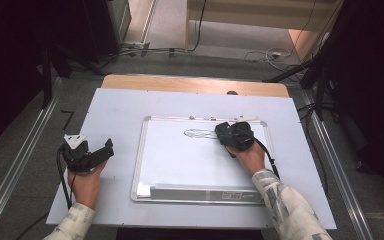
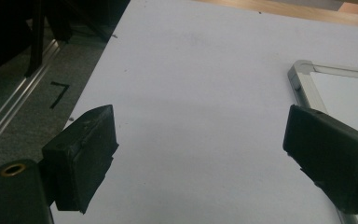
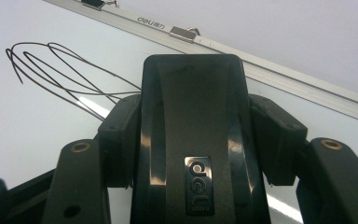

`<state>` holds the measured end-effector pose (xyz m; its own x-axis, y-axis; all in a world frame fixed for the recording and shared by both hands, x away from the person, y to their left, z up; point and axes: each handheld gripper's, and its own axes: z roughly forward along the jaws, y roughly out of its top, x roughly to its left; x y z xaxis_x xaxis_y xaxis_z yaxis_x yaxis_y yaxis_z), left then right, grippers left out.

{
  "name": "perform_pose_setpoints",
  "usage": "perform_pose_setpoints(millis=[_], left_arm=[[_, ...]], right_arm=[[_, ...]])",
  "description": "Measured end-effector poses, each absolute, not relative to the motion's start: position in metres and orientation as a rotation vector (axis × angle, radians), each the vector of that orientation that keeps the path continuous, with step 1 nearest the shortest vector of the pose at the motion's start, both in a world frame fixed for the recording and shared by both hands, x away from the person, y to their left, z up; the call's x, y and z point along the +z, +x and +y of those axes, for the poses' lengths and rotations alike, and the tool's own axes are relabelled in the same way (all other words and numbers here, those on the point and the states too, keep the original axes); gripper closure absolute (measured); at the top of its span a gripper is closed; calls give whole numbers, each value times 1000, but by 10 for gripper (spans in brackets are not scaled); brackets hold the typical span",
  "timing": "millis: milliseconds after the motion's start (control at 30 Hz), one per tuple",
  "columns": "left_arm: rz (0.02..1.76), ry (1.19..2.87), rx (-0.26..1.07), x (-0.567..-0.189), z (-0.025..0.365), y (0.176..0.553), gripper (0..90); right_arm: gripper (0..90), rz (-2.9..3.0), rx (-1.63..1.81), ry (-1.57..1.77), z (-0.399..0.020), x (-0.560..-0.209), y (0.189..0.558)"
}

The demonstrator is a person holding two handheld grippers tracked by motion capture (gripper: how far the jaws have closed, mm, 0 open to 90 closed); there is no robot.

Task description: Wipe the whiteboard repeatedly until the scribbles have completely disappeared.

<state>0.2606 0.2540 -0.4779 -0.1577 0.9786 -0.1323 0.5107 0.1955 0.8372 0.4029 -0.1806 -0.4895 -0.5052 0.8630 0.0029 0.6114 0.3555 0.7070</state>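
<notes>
The right hand-held gripper [image 3: 193, 140] clamps a black whiteboard eraser [image 3: 193, 135] across its sides, over the scribble [image 3: 51, 70] on the whiteboard [image 1: 180, 160]. The eraser looks light, rigid and glossy, best held mid-body. The left hand-held gripper [image 2: 200, 154] rests wide open and empty on the worktop [image 2: 191, 70].

A: High view sits above the near table [image 1: 110, 107] edge, looks forward and down, far enough to take in the whole whiteboard [image 1: 180, 155].
B: Gripper cams?
A: Left gripper view is low over the table, facing the board's corner [image 2: 303, 70]. Right gripper view is very close, skimming the board toward its far frame.
B: Overlap?
A: All three catch the whiteboard; high and right share the scribble [image 3: 56, 70].
</notes>
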Motion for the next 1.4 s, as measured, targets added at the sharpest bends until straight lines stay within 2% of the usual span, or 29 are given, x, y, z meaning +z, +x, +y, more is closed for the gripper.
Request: perform_pose_setpoints(millis=[1400], left_arm=[[1767, 1400, 846, -478, 254, 261, 102]], right_arm=[[377, 2309, 947, 1222, -134, -490, 404]])
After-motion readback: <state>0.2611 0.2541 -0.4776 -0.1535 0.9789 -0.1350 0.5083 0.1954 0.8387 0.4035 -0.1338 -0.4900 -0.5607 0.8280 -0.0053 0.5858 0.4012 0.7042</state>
